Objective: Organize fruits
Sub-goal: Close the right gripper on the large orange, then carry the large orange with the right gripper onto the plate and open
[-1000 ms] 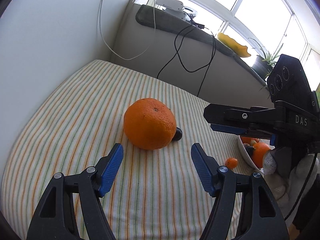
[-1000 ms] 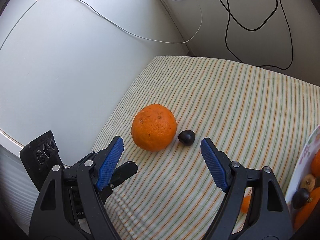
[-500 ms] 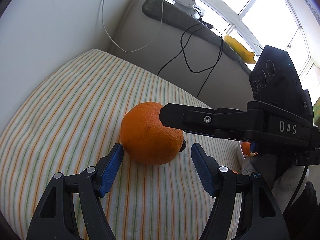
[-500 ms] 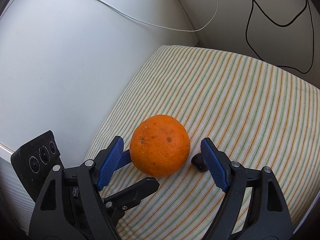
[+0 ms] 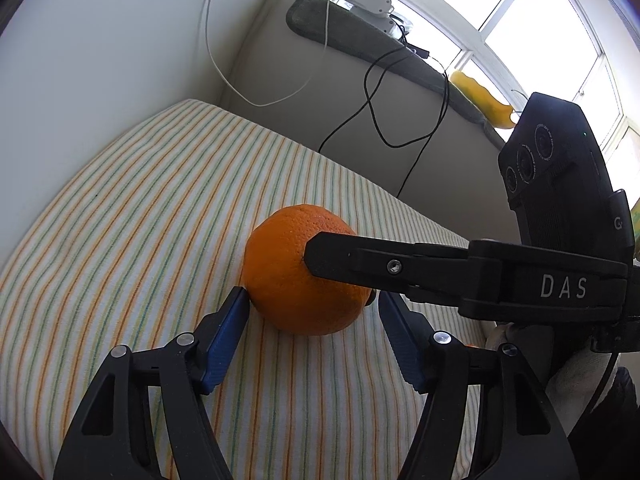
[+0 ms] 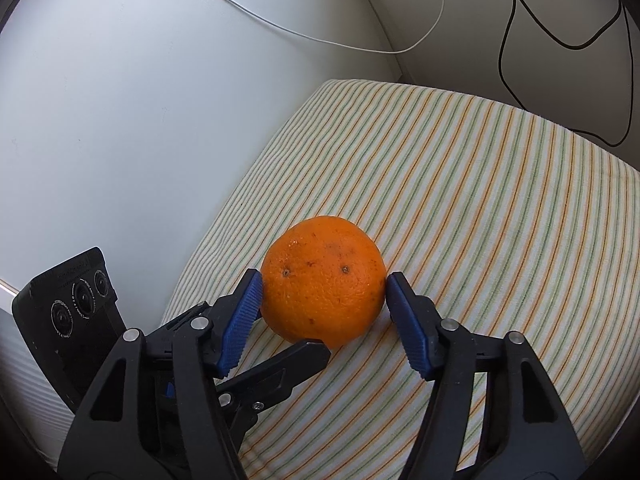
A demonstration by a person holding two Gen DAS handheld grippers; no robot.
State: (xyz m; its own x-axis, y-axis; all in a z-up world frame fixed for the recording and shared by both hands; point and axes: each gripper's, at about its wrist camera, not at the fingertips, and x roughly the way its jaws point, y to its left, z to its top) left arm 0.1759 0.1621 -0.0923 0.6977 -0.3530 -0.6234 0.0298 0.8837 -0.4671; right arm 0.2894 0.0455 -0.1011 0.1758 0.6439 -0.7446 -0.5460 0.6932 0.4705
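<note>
Orange (image 6: 324,280) on striped cloth (image 6: 480,184), pinched by right tongs (image 6: 324,300), left tongs (image 5: 312,332) spread beside it

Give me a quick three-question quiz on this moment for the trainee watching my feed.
1. True or false: the orange lies in a bowl.
2. Which gripper has its pads pressed against both sides of the orange? A) left gripper B) right gripper C) neither
3. Fill in: the orange rests on a ___ cloth.

Key: 1 false, it sits on the cloth. 2 B; the left gripper is open around it. 3 striped.
</note>
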